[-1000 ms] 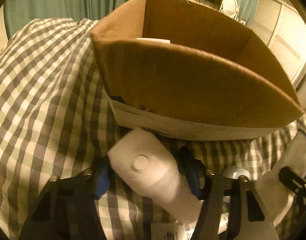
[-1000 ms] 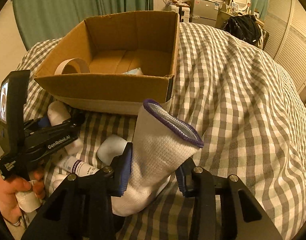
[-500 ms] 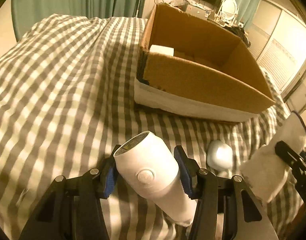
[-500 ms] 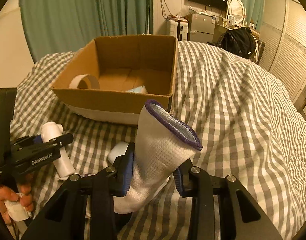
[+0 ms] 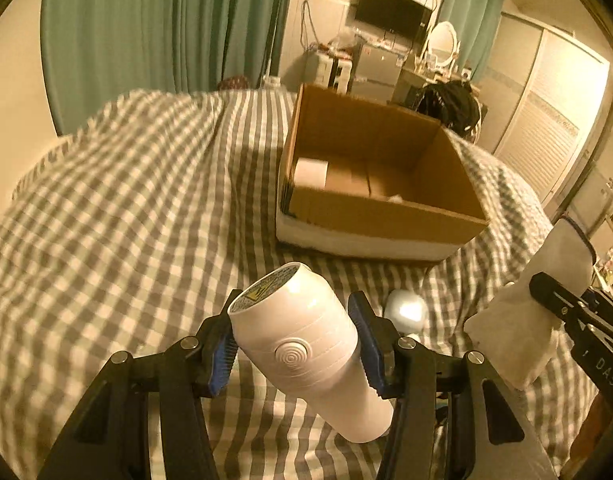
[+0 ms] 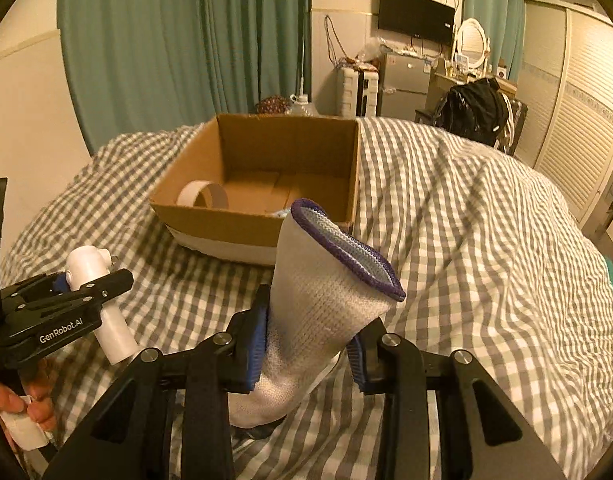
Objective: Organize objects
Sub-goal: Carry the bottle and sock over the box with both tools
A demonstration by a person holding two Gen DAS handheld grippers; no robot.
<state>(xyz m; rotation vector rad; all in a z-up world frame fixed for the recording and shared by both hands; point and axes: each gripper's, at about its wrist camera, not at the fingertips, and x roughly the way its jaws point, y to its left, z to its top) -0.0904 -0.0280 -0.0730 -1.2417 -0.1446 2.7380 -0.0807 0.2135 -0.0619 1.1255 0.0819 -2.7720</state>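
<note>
Bed (image 6: 486, 240) under a grey-and-white checked cover is carrying everything. An open cardboard box (image 6: 262, 224) is sitting on it ahead of both grippers; a roll of white tape (image 6: 202, 196) is standing on edge in the box's near-left corner, and a small pale item is lying against the near wall, too hidden to identify. A small white rounded object (image 5: 404, 310) is lying on the cover between the box and the grippers. Green curtains (image 6: 186, 40) are hanging behind the bed; a wall-mounted TV (image 6: 416, 14), a small fridge (image 6: 402, 80) and a black bag (image 6: 476, 112) are showing beyond it. Nothing is standing between either gripper and the box opening.

Left gripper (image 5: 292, 344): fingers are clamped on a white cylindrical device (image 5: 302, 344), blue pads pressing on either side of its body; it is tilting up and to the left, labelled end pointing toward the box, raised above the cover. A bare hand (image 6: 22, 404) is gripping the handle.

Right gripper (image 6: 306, 344): fingers are closed on a white knit glove (image 6: 318, 312) with a purple-edged cuff, pinching its lower part; the cuff is standing open upward, toward the box's near wall.
</note>
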